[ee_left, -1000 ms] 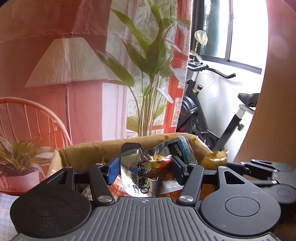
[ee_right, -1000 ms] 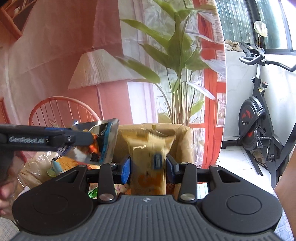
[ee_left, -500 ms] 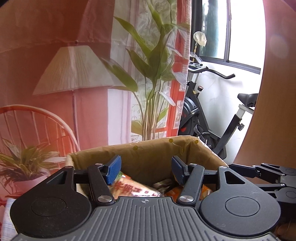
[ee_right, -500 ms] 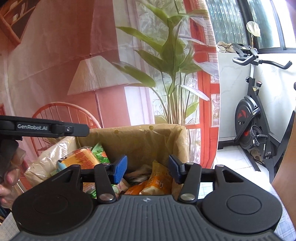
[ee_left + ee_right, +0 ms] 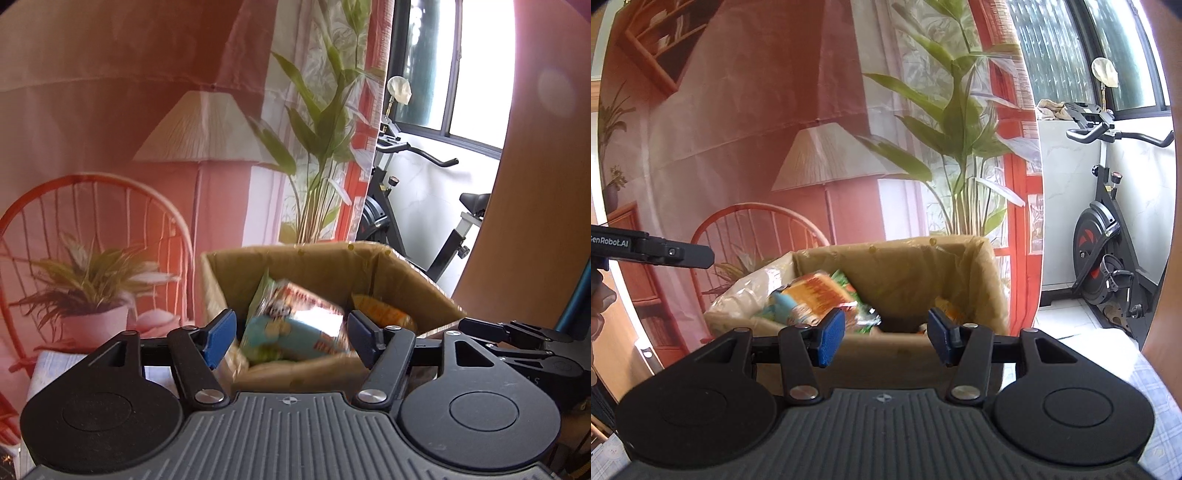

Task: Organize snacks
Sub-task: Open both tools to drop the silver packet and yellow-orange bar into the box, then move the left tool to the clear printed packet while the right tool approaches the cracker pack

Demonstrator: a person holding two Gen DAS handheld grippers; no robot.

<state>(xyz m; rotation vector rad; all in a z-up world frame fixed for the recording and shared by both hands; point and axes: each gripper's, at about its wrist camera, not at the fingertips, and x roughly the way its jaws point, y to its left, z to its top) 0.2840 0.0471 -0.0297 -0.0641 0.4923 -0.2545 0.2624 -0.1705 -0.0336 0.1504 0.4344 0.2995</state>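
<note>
A cardboard box (image 5: 325, 266) lined with clear plastic holds several snack packets, among them an orange and blue packet (image 5: 295, 325) and a yellow packet (image 5: 380, 312). My left gripper (image 5: 288, 338) is open and empty, in front of the box and a little above its near rim. In the right wrist view the same box (image 5: 908, 269) shows the orange packet (image 5: 816, 291) and the yellow packet (image 5: 947, 308). My right gripper (image 5: 886, 341) is open and empty, just before the box's near wall.
A printed backdrop with a lamp, a chair and a plant hangs behind the box. An exercise bike (image 5: 1108, 240) stands to the right. A checked cloth (image 5: 1152, 376) covers the table. The other gripper's arm (image 5: 653, 251) reaches in from the left.
Both grippers have let go of their packets into the box, opened, and drawn back and up from it. The left one held a silver packet, the right one a yellow packet.
</note>
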